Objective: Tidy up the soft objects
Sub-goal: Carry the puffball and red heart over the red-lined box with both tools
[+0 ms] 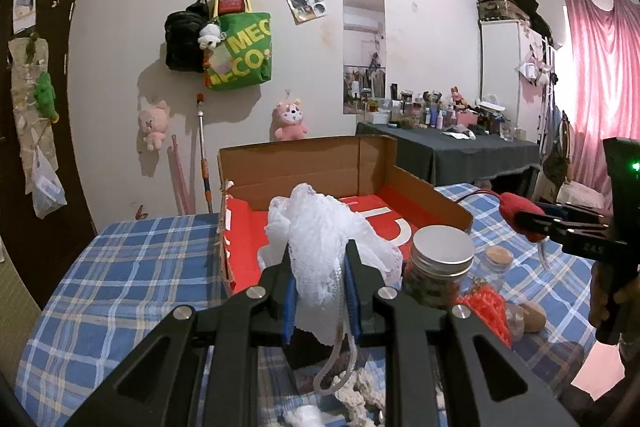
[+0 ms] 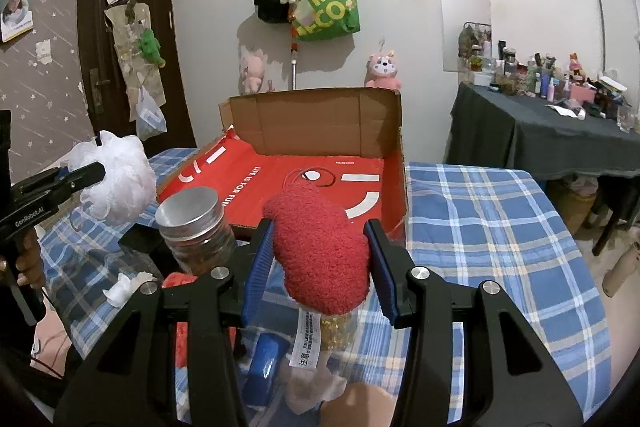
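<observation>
My left gripper [image 1: 320,263] is shut on a white mesh bath puff [image 1: 320,227], held above the checked bedspread just short of the open cardboard box [image 1: 304,163] with its red lining. The puff's cord dangles below the pads. In the right wrist view my right gripper [image 2: 320,247] is shut on a red fuzzy plush toy [image 2: 320,239] with a white label hanging from it, also in front of the box [image 2: 320,119]. Each gripper shows in the other's view: the right gripper [image 1: 524,219] with the red toy, and the left gripper [image 2: 98,171] with the puff [image 2: 116,179].
A glass jar with a metal lid [image 1: 440,267] stands by the box's near corner. Orange mesh [image 1: 488,311], a small corked jar [image 1: 498,259], a blue item [image 2: 266,355] and white cloth lie on the bed. A cluttered dark-clothed table [image 2: 560,131] stands at the right.
</observation>
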The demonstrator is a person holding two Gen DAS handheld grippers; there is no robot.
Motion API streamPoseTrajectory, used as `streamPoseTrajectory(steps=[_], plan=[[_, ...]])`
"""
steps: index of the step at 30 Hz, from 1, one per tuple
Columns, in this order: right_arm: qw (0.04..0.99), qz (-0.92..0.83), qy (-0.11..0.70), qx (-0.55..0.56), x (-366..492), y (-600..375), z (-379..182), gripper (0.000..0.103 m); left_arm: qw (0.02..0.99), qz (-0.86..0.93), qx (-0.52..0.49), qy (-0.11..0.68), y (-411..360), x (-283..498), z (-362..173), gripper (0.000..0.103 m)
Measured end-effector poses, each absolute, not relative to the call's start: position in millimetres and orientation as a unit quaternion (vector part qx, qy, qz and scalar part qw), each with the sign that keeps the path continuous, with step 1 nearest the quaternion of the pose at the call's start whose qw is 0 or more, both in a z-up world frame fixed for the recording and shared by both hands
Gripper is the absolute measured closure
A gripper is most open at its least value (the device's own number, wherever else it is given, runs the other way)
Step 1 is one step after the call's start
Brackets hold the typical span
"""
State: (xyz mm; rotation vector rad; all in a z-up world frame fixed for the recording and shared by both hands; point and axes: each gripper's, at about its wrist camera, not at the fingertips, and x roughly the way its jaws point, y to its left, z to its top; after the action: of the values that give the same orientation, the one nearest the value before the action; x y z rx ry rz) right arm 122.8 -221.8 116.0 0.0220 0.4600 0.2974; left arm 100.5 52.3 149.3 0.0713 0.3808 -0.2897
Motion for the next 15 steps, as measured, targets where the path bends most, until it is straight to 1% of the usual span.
streamPoseTrajectory(steps=[15], plan=[[0.947,0.18,0.265,-0.032,172,-203,123,0.059,0.959,-0.175,0.061,0.212,45,151,159,0.081]])
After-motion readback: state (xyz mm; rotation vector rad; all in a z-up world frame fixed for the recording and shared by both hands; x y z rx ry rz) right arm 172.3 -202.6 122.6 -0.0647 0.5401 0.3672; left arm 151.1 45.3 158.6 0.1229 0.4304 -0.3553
